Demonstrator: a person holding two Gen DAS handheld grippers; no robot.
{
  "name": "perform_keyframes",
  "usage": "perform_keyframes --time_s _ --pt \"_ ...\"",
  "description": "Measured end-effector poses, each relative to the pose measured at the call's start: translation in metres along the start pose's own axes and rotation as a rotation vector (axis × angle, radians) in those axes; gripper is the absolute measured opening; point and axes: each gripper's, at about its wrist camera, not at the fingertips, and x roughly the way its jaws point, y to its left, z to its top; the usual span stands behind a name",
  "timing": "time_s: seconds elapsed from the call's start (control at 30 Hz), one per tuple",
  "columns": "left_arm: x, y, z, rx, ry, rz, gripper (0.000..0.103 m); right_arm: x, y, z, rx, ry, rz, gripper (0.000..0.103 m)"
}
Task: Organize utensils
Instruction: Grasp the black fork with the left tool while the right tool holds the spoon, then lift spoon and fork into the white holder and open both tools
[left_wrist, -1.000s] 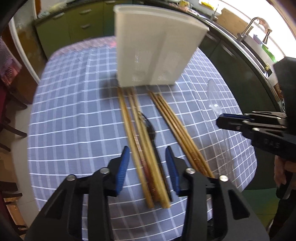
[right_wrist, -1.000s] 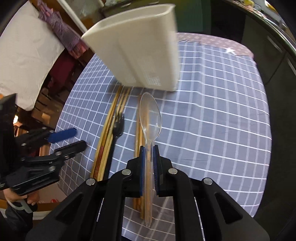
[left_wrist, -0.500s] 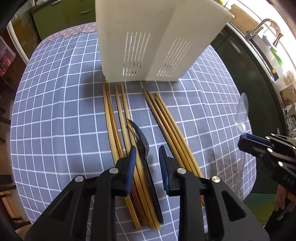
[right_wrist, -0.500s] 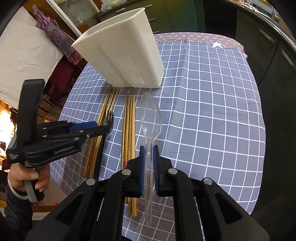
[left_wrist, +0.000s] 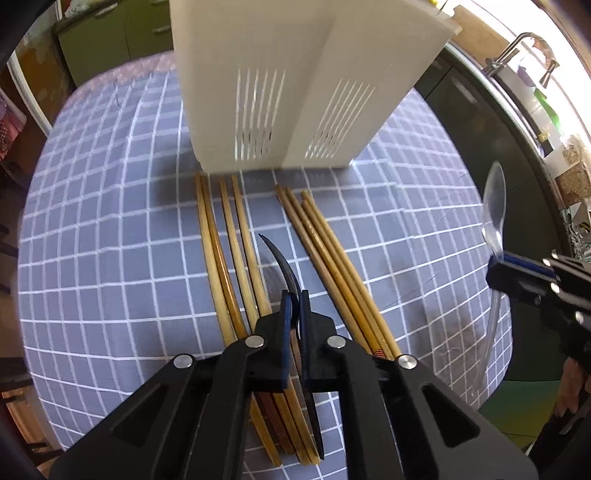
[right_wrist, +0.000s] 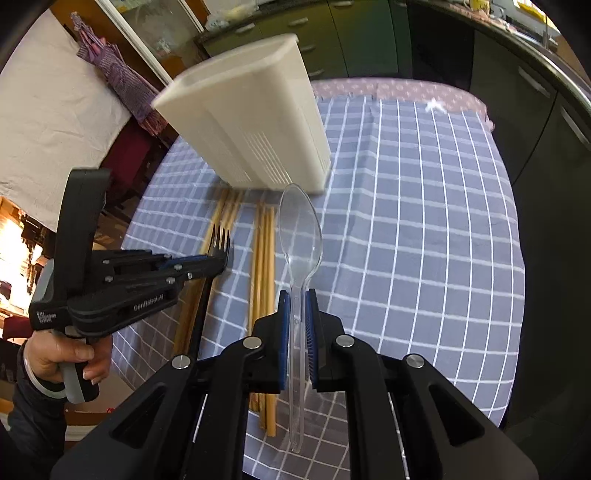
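A tall white utensil holder (right_wrist: 255, 129) is blocking the table's (right_wrist: 424, 229) far middle; two chopstick bundles (right_wrist: 263, 258) are lying before it. The right side is lying bare.

The left tongs (left_wrist: 293, 304) came down and closed on the black fork (left_wrist: 284, 264).

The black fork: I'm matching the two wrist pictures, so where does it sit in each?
Left wrist: black fork at centre, edge-on between the left gripper's jaws.
Right wrist: black fork left of centre, tines up.
Shared landmark: white utensil holder.
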Motion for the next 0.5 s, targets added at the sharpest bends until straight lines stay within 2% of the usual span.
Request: perform_keyframes --time_s 0.17,0.33,0.5 --pt "-0.044 0.005 -0.003 0.004 -0.102 -0.042 0.004 -0.039 0.015 0.018 -0.027 -0.14 0.029 0.009" --pt "-0.106 0.006 -0.006 0.022 -0.261 -0.045 0.004 -0.086 0.032 0.047 -0.039 -0.324 0.067 0.009" --pt "-0.168 0.011 -0.008 0.029 -0.436 -0.038 0.004 -0.114 0.055 0.094 -0.055 -0.548 0.045 0.009"
